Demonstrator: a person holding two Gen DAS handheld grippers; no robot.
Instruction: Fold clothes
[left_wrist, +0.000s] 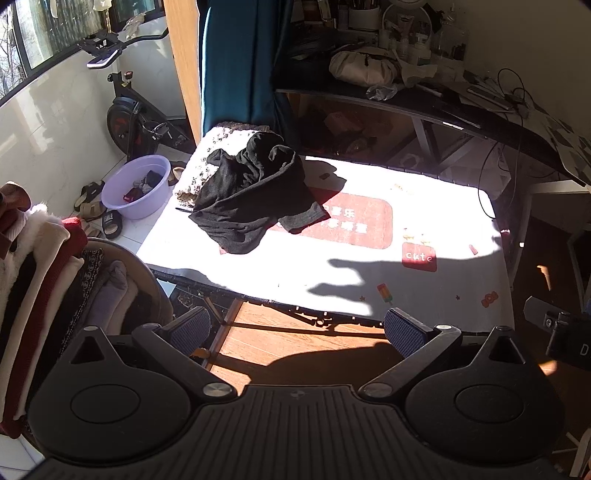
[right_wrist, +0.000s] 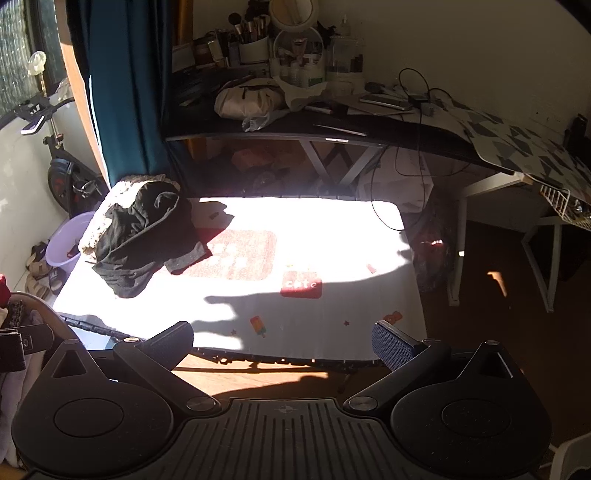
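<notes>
A crumpled black garment (left_wrist: 251, 192) lies on the far left part of the white printed table (left_wrist: 369, 288), partly over a speckled folded cloth (left_wrist: 207, 155). It also shows in the right wrist view (right_wrist: 144, 236), on the table (right_wrist: 314, 314). My left gripper (left_wrist: 297, 328) is open and empty, held off the table's near edge, well short of the garment. My right gripper (right_wrist: 282, 345) is open and empty at the near edge, right of the garment.
A chair piled with folded clothes (left_wrist: 44, 280) stands at the near left. A purple basin (left_wrist: 136, 186) and sandals sit on the floor at the left. A cluttered dark desk (right_wrist: 332, 122) stands behind the table. An exercise bike (left_wrist: 125, 122) stands at the far left.
</notes>
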